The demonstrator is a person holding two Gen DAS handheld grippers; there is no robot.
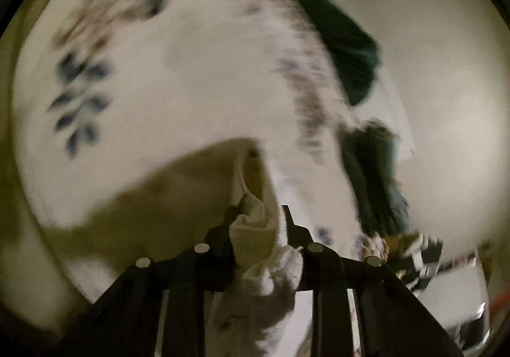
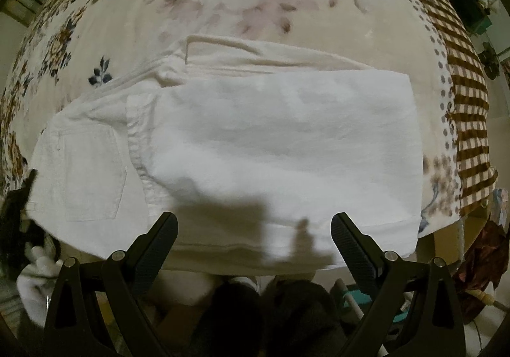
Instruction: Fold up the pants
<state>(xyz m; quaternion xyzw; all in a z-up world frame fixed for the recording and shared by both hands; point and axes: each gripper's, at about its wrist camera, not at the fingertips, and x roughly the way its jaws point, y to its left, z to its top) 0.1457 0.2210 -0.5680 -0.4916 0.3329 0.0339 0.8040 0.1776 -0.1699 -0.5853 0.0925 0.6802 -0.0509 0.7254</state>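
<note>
Right wrist view: white cotton pants (image 2: pixel 255 140) lie folded on a cream bedspread with brown and blue flowers (image 2: pixel 223 0), the legs doubled over so the fabric forms a wide rectangle. A back pocket (image 2: pixel 92 172) shows on the left end, and the near hem runs along the bed's front edge. The right gripper (image 2: pixel 255 229) hovers just in front of that hem with its two black fingers spread wide apart, gripping nothing; its shadow falls on the cloth. A brown-and-white checked border (image 2: pixel 468 121) edges the bedspread on the right.

Left wrist view, heavily motion-blurred: the left gripper (image 1: pixel 258 223) has its black fingers closed tightly on a bunched fold of the white fabric (image 1: pixel 264 248), which rises between them and hangs below. Behind it the flowered bedspread (image 1: pixel 159 70) fills the view, with a dark green cloth (image 1: pixel 350 47) beside it and a pale wall (image 1: pixel 446 38) to the right.
</note>
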